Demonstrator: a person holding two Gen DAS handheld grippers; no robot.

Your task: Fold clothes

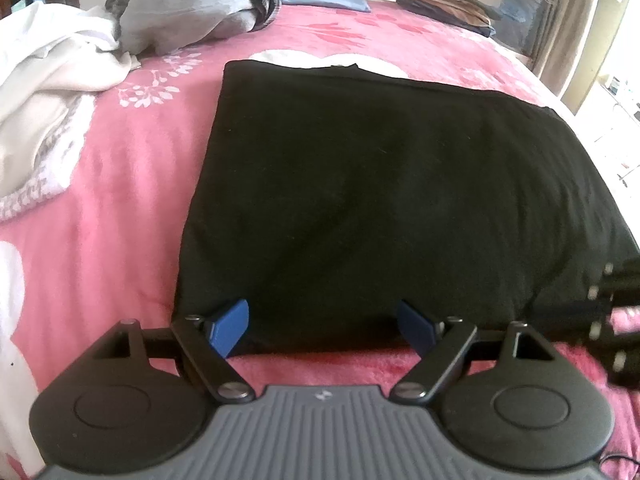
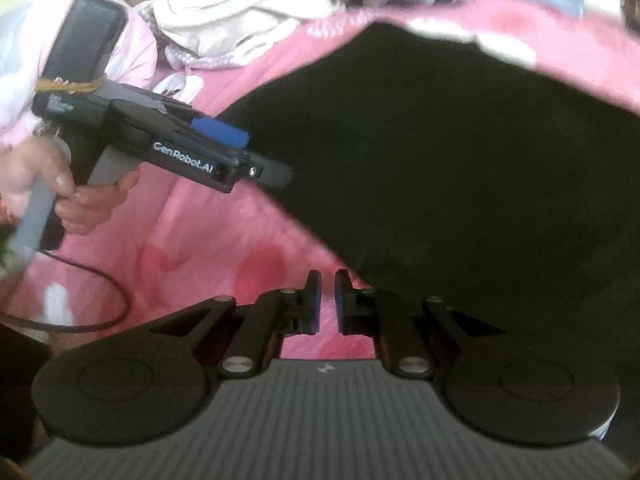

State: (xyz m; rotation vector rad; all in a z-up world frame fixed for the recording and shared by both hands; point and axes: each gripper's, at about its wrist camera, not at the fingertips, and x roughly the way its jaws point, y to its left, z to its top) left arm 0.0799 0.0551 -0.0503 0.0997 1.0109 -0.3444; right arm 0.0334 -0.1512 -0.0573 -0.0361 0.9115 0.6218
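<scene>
Left wrist: fingers (image 1: 324, 330) wide, black garment (image 1: 380, 200) edge btwn | right fingers (image 2: 327, 300) nearly closed, empty

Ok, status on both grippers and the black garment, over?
Left gripper open at black garment's near edge. Right gripper shut, empty, over pink bedspread. Nothing in the way.

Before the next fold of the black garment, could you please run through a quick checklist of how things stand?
1. Black garment flat on the pink bedspread: ok.
2. Left gripper open, astride the near edge: ok.
3. Left pads gripping cloth: not ok, apart.
4. Right gripper shut, nothing between its fingers: not ok for a two-handed fold.
5. White clothes apart from the garment: ok.
6. Layers aligned underneath: cannot tell.
</scene>
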